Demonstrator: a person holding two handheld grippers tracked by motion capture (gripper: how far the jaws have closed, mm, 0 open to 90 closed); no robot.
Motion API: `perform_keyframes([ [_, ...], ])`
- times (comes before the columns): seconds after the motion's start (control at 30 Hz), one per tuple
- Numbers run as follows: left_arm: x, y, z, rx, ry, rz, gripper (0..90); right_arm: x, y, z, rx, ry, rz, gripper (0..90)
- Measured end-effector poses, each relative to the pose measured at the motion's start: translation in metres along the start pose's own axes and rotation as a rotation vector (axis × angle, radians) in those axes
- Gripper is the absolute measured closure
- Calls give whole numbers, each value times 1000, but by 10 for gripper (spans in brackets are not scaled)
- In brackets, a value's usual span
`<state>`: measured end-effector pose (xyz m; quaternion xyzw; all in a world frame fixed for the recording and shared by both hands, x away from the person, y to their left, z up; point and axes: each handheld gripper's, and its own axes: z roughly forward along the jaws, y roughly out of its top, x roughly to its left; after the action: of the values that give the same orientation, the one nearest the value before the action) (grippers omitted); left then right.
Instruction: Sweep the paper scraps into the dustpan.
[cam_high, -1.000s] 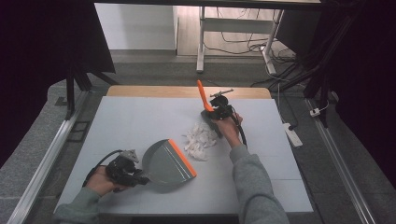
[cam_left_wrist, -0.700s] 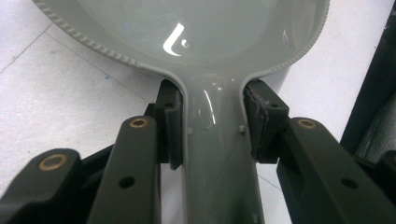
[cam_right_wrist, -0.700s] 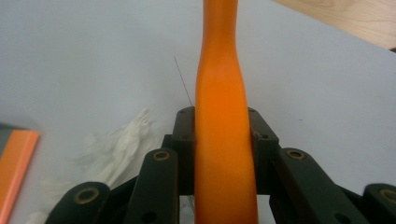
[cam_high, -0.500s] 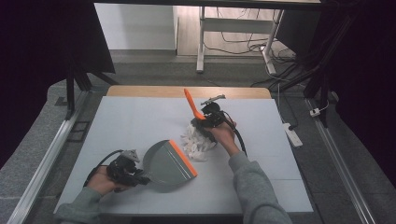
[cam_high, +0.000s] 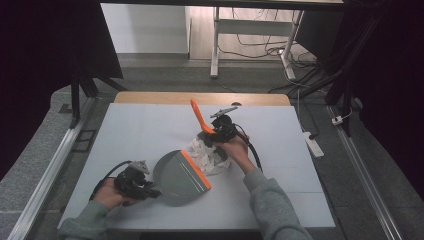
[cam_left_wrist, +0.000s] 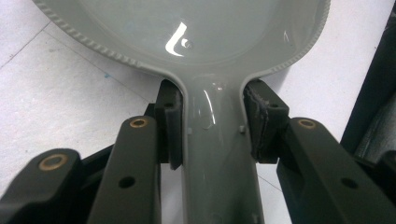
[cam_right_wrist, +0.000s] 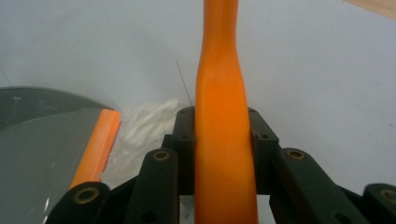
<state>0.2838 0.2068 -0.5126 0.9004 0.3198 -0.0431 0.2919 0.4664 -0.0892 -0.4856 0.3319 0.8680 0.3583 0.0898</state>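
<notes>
A grey dustpan (cam_high: 175, 172) with an orange front lip (cam_high: 195, 169) lies on the white table top. My left gripper (cam_high: 150, 190) is shut on its grey handle (cam_left_wrist: 215, 154), one pad on each side. A brush with an orange handle (cam_high: 198, 116) stands tilted over a heap of white scraps (cam_high: 205, 152). My right gripper (cam_high: 216, 135) is shut on that orange handle (cam_right_wrist: 223, 140). In the right gripper view the scraps (cam_right_wrist: 140, 123) lie right against the dustpan's orange lip (cam_right_wrist: 95, 149). The brush's bristles are hidden behind the hand.
The white table top (cam_high: 300, 170) has a wooden strip (cam_high: 200, 98) along its far edge. A white power strip (cam_high: 314, 144) lies on the floor to the right. A desk frame (cam_high: 216, 45) and cables stand beyond the table.
My right gripper has carried the brush leftward and toward the dustpan, pushing the white scraps up to its orange lip. The left gripper and dustpan have stayed put.
</notes>
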Motion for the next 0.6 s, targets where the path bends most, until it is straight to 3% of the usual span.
perform_keyframes([
  [0.3, 0, 0, 0, 1, 1, -2, 616, 18, -2, 1, 0, 37, -41, 710],
  [0.6, 0, 0, 0, 1, 0, -3, 616, 46, -5, 2, 15, 74, -124, 710],
])
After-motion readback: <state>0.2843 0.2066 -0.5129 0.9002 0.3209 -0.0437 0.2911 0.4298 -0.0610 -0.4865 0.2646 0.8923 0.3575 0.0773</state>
